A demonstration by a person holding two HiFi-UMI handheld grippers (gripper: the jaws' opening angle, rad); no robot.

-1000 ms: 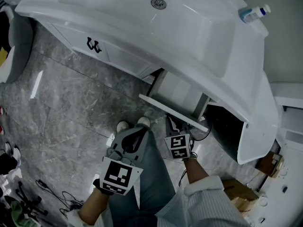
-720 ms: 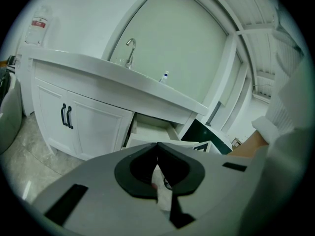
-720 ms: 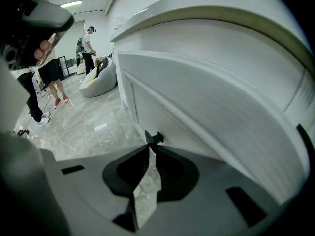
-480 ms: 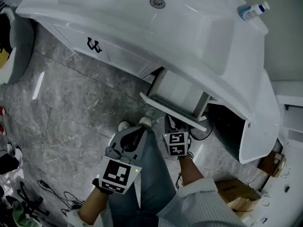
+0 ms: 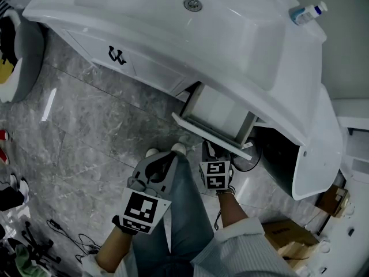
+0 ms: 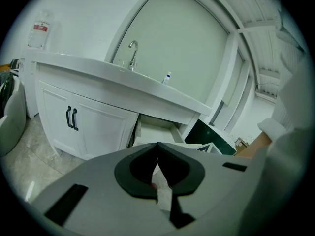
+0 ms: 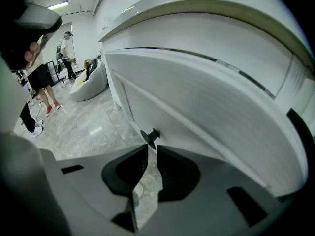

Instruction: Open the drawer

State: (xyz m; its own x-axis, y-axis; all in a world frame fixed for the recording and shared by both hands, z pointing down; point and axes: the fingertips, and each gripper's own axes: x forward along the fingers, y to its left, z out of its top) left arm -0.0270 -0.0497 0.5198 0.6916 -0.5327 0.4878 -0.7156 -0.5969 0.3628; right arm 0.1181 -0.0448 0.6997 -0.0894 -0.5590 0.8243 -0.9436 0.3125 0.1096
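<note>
Center frame in the head view, the vanity's drawer stands partway out under the white basin, its front panel facing the person. The right gripper sits just below that front. In the right gripper view its jaws are parted by only a slim gap, w/ the small dark knob just ahead of the tips & not clamped, probably lined up there because the knob is the only pull point. The left gripper hangs back over the person's jeans leg, lower center. Its jaws are pressed together on nothing, apparently parked as a one-tool job needs no second grip. Drawer appears roughly half out; more travel likely needs a pinch on the knob & a straight pull.
</note>
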